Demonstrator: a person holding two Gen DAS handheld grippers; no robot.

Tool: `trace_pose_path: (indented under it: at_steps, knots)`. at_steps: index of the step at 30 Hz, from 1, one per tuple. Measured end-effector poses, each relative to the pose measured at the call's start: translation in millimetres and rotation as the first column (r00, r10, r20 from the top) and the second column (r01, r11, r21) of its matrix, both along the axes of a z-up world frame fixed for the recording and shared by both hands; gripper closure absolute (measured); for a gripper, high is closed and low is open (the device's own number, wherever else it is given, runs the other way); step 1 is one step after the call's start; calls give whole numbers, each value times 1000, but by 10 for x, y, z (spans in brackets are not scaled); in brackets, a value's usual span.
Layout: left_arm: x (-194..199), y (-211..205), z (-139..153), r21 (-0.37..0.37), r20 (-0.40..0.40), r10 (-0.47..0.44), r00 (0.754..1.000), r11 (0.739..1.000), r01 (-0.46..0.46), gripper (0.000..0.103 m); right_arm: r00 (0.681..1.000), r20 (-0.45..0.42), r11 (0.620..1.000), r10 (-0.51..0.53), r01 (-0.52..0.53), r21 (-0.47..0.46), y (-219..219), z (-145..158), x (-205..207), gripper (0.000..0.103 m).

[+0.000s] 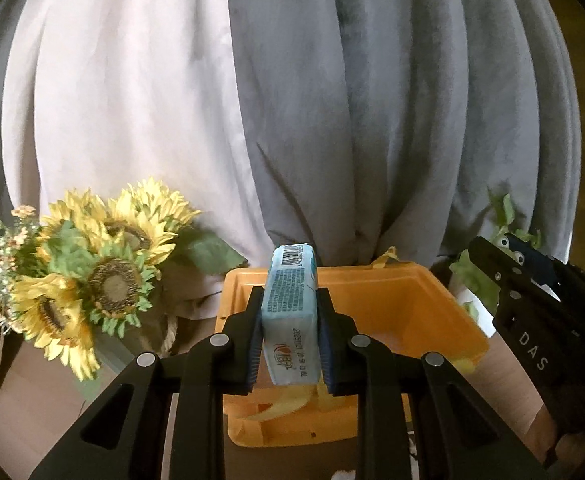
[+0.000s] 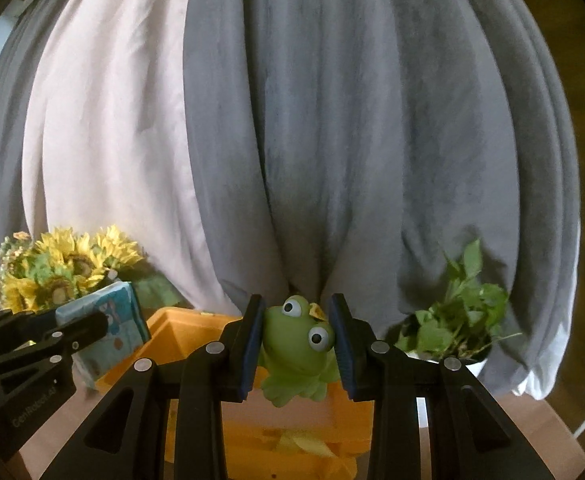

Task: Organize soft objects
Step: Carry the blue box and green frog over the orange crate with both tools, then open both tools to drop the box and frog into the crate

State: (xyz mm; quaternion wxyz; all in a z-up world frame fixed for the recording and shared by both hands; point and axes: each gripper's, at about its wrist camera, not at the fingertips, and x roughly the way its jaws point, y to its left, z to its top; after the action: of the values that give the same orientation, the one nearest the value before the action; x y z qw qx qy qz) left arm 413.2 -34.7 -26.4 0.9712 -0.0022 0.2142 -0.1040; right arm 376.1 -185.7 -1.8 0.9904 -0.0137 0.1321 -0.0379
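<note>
My left gripper (image 1: 290,336) is shut on a light-blue tissue pack (image 1: 291,312), held upright above the orange bin (image 1: 412,288). The pack also shows in the right wrist view (image 2: 112,320), with the left gripper's fingers (image 2: 80,330) on it. My right gripper (image 2: 298,344) is shut on a green toy frog (image 2: 296,352) with big white eyes, held above the orange bin (image 2: 168,330). The right gripper shows at the right of the left wrist view (image 1: 504,264), the frog's eyes (image 1: 510,249) peeking over it. Something yellow (image 1: 288,400) lies inside the bin.
A bunch of artificial sunflowers (image 1: 92,276) stands left of the bin. A green potted plant (image 2: 456,320) stands to its right. Grey and white curtains (image 1: 292,100) hang close behind. The bin rests on a wooden table (image 1: 32,400).
</note>
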Motion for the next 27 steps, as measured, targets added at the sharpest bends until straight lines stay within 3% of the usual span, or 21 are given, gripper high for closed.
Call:
trace_pose_path:
  at_steps: [10, 22, 25, 27]
  knots:
    - [511, -115, -314, 10, -83, -16, 996, 1000, 17, 78, 995, -94, 1000, 12, -9, 28, -66, -337, 493, 69]
    - [838, -284, -592, 35, -172, -70, 983, 996, 77, 77, 979, -205, 999, 13, -5, 41, -98, -631, 818, 69]
    - [899, -310, -648, 41, -197, -73, 978, 996, 83, 75, 973, -231, 999, 11, -2, 40, -100, -693, 861, 69]
    - [912, -308, -660, 40, -201, -71, 977, 996, 80, 66, 967, -254, 999, 18, -8, 40, -107, -731, 901, 69]
